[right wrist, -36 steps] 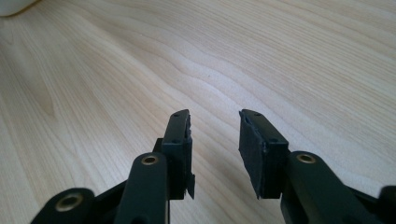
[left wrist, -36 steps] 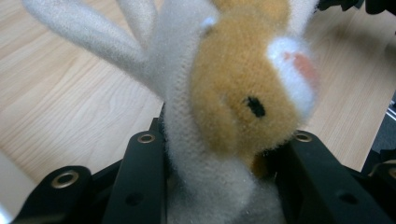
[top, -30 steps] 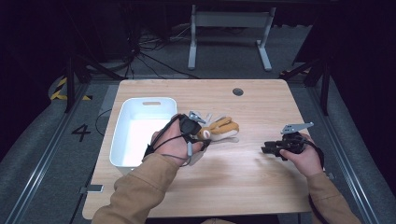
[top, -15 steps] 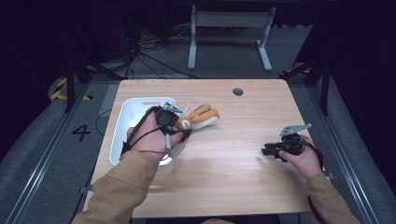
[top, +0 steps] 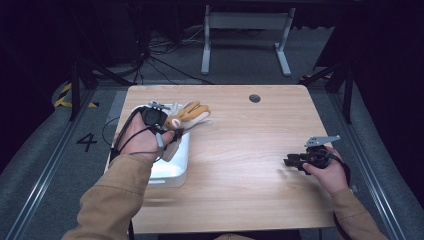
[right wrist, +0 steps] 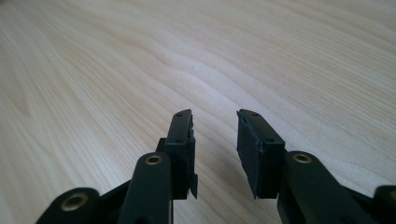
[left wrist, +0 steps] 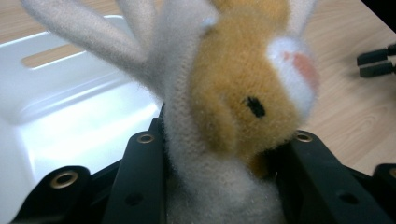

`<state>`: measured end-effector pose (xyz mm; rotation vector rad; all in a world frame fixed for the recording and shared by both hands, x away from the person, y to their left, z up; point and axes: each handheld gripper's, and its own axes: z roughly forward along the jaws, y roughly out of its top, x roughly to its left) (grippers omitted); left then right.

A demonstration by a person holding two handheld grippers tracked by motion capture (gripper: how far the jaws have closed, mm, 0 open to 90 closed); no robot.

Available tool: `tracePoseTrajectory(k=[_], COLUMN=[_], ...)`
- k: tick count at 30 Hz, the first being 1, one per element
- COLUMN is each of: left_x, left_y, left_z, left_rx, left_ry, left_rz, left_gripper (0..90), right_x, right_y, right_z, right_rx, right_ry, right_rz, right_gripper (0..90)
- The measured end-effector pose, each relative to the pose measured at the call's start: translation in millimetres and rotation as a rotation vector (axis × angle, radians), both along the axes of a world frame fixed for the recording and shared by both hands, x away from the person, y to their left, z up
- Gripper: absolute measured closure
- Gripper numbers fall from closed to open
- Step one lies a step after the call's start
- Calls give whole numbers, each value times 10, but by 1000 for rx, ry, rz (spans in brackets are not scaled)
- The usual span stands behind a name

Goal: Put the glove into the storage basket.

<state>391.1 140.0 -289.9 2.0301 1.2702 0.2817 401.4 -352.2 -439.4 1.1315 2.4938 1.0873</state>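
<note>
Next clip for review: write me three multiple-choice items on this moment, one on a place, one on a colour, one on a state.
1. Where is the white bin?
A. at the table's left edge
B. at the table's right edge
C. on the floor

2. What colours is the plush toy?
A. blue and black
B. tan and white
C. all green

3. What state is the right tool in?
A. shut on the toy
B. open, holding nothing
C. shut on a cable

Answers: 1 A, the high view shows it there; 2 B, the left gripper view shows its fur; 3 B, a gap shows between its jaws over bare table.
</note>
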Motion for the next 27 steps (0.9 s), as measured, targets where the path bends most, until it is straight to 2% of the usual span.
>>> tracePoseTrajectory(k=[1, 3, 4, 9, 10, 12, 13, 18, 20, 27], left_x=[12, 20, 20, 36, 36, 54, 66, 94, 113, 143], left_y=[36, 73, 73, 165, 165, 185, 188, 230, 271, 285], left_z=[-2, 8, 8, -33, -33, -41, -52, -68, -82, -110], left_rx=[1, 0, 0, 7, 7, 11, 12, 22, 16, 3], left_ry=[7, 8, 8, 22, 22, 21, 31, 47, 55, 79], left_rz=[27, 57, 57, 143, 143, 167, 184, 218, 258, 293], left_gripper=[646, 646, 646, 646, 646, 646, 646, 646, 647, 648], right_x=[-37, -67, -67, -89, -89, -92, -100, -126, -135, -187], right_y=[78, 136, 136, 228, 228, 219, 203, 184, 178, 155], right_z=[-35, -55, -55, -88, -88, -90, -75, -45, -53, -43], right_rx=[-77, -101, -101, -109, -109, -93, -82, -98, -100, -100], right_ry=[-29, -49, -49, -59, -59, -56, -56, -70, -66, -66], right_rz=[20, 40, 40, 77, 77, 83, 78, 61, 58, 51], right_gripper=[663, 662, 662, 658, 658, 658, 656, 648, 646, 641])
